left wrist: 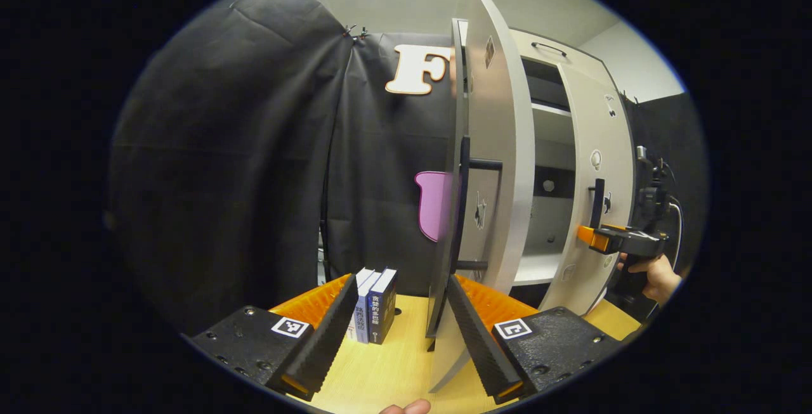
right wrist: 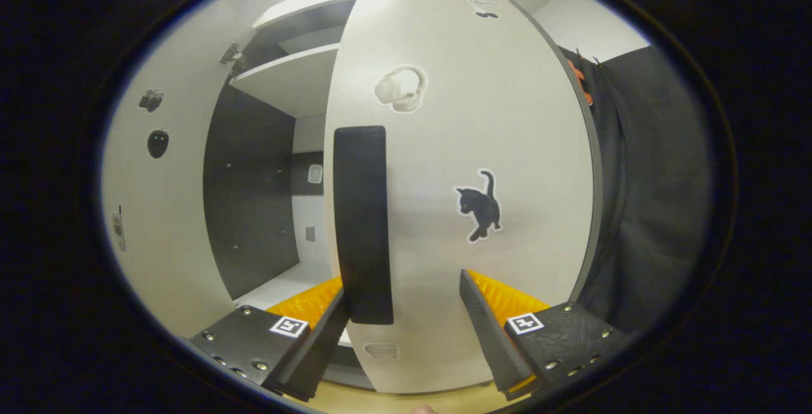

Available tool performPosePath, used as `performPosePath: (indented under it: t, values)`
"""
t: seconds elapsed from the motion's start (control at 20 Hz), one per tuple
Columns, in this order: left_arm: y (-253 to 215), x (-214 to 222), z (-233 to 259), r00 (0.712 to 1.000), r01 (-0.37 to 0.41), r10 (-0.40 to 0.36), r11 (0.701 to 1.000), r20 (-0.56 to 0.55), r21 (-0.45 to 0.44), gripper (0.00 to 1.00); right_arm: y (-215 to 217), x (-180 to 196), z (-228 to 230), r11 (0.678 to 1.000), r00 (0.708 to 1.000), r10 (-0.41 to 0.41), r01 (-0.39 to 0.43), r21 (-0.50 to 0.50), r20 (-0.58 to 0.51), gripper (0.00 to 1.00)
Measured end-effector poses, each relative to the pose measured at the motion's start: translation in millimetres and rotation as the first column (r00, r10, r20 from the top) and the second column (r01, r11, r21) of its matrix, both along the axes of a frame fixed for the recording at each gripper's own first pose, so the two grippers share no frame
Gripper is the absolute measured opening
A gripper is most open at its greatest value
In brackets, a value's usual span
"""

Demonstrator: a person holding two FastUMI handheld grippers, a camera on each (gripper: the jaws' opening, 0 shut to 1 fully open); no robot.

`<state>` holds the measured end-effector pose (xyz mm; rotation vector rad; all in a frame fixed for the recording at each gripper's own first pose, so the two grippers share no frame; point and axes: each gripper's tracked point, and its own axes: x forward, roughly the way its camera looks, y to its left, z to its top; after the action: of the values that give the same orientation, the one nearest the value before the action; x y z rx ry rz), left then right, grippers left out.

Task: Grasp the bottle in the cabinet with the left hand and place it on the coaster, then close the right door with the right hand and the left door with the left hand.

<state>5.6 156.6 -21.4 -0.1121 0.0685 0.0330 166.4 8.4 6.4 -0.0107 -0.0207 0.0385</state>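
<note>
In the left gripper view the cabinet's left door [left wrist: 491, 148] stands wide open, almost edge-on, with its black bar handle [left wrist: 465, 205] facing me. My left gripper [left wrist: 403, 284] is open, and the door's lower edge sits just inside its right finger [left wrist: 476, 331]. Farther right, the right door [left wrist: 596, 167] is partly open, and my right gripper [left wrist: 599, 238], held by a hand [left wrist: 656, 274], touches its outer face. In the right gripper view the right door [right wrist: 469, 116] is close ahead. My right gripper [right wrist: 405, 300] is open, its left finger beside the black handle [right wrist: 361, 224].
A few books [left wrist: 375, 303] stand upright on the wooden table [left wrist: 393, 369], left of the left door. White shelves [left wrist: 550, 109] and a dark back panel [right wrist: 250, 198] show inside the cabinet. The left door's inner face [right wrist: 158, 224] fills the left of the right gripper view.
</note>
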Motion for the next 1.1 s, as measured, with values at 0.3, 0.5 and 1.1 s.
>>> performPosePath:
  t: [0.3,0.5,1.1]
  values:
    - [-6.8,11.1,7.5,0.999,0.048,-0.048,0.999,0.018,0.002,0.91,-0.1,1.7,-0.8,1.000,1.000,-0.020,0.020,-0.009,0.007,0.98]
    - [-11.4,16.2,6.4,0.997,0.069,-0.070,0.997,0.014,0.028,0.90,-0.7,2.5,-0.2,1.000,1.000,-0.027,0.027,-0.010,0.006,0.97]
    - [-24.3,22.9,5.1,0.990,0.139,-0.139,0.990,0.005,0.029,0.90,-3.0,-24.6,3.3,1.000,1.000,0.012,-0.012,-0.008,-0.004,0.97]
